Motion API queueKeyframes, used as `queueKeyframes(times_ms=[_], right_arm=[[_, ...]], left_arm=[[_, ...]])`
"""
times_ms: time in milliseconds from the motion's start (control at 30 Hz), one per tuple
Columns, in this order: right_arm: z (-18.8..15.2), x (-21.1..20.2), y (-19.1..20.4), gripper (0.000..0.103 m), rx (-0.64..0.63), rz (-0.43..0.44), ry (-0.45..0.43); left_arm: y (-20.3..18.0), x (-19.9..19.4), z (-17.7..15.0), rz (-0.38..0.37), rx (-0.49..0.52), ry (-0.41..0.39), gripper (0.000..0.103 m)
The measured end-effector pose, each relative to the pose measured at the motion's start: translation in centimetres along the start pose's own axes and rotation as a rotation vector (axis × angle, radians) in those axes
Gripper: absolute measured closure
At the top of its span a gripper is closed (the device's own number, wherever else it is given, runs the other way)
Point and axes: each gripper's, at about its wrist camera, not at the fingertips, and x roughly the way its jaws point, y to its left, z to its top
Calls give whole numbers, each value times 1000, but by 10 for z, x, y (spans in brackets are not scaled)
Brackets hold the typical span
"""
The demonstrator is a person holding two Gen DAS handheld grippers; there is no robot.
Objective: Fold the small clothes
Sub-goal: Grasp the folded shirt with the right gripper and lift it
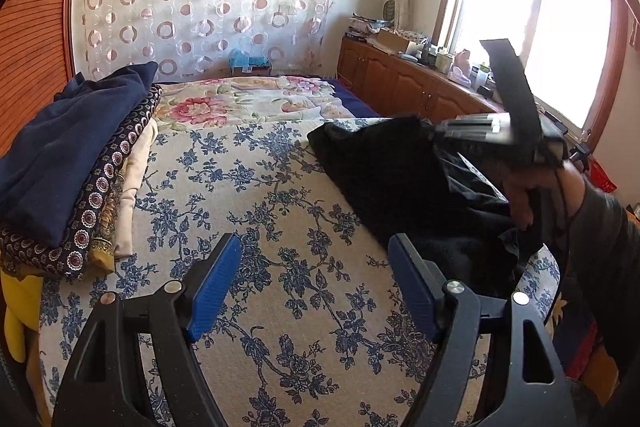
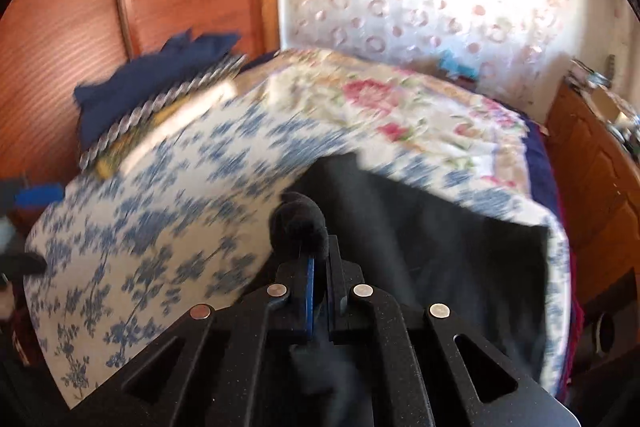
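Note:
A black garment (image 1: 404, 183) lies on the blue-flowered bed cover (image 1: 260, 195) at the right. My left gripper (image 1: 316, 275) is open and empty above the cover, its blue pads to the left of the garment. My right gripper (image 2: 318, 267) is shut on a bunched fold of the black garment (image 2: 440, 247), which spreads away to the right; that view is blurred by motion. In the left wrist view the right gripper's body (image 1: 500, 135) and the hand holding it sit over the garment's far right part.
A stack of folded clothes (image 1: 76, 167), navy on top, lies at the cover's left edge by the wooden wall. A pink-flowered quilt (image 1: 248, 103) lies beyond. A wooden cabinet (image 1: 400, 83) with clutter runs under the window at right.

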Motion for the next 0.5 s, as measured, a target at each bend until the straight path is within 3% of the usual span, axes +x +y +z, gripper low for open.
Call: queueKeyframes(times_ms=[200, 500], right_arm=[[11, -19, -56, 99, 75, -115, -37], [11, 15, -101, 99, 118, -305, 93]], left_arm=[[-4, 3, 0, -7, 4, 3, 26], [-8, 8, -3, -13, 11, 21, 26]])
